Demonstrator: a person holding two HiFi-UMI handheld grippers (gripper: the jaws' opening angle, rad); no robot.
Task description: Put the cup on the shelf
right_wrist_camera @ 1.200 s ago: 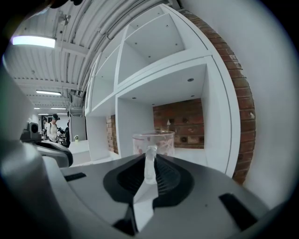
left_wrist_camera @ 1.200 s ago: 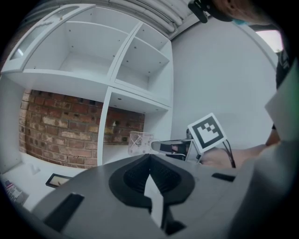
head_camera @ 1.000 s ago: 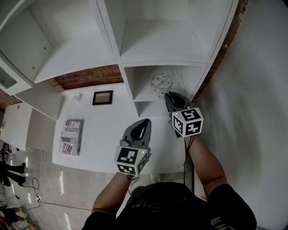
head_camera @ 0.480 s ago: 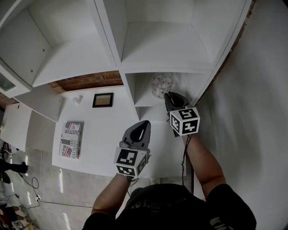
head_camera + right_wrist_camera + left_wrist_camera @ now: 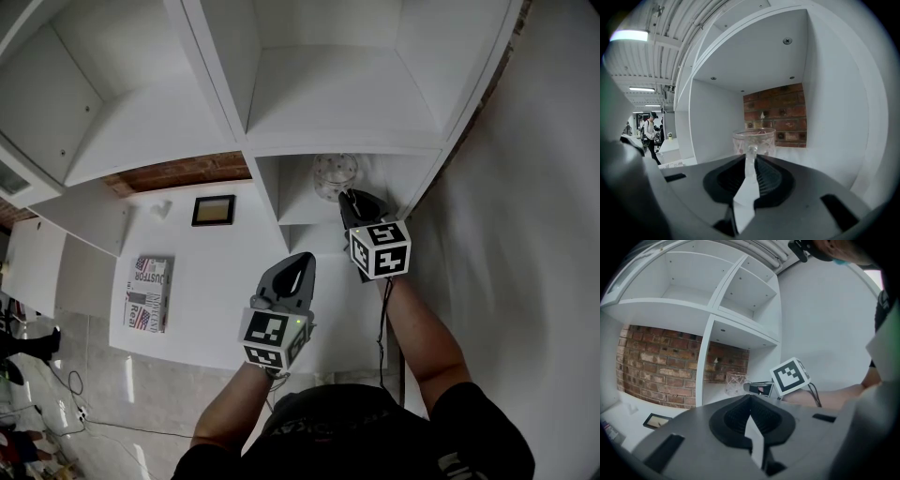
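A clear glass cup (image 5: 336, 175) with a faint pattern stands upright on the floor of the lower-right shelf cubby (image 5: 298, 202). My right gripper (image 5: 349, 199) reaches into that cubby from the front. Its jaws are opening, with the cup's (image 5: 753, 139) handle still between them in the right gripper view, at the right gripper's (image 5: 751, 161) tip. My left gripper (image 5: 298, 262) hangs lower and to the left, in front of the white counter, shut and empty. From the left gripper (image 5: 751, 403) view, the cup (image 5: 735, 383) and the right gripper (image 5: 757, 388) show inside the cubby.
The white shelf unit has more cubbies above and to the left. A brick wall (image 5: 178, 172) backs it. On the white counter (image 5: 216, 281) lie a small dark picture frame (image 5: 214, 206) and a printed box (image 5: 150, 287). A white wall (image 5: 525, 234) closes the right side.
The right gripper and the cup have edged slightly deeper into the cubby. The left gripper has stayed where it was.
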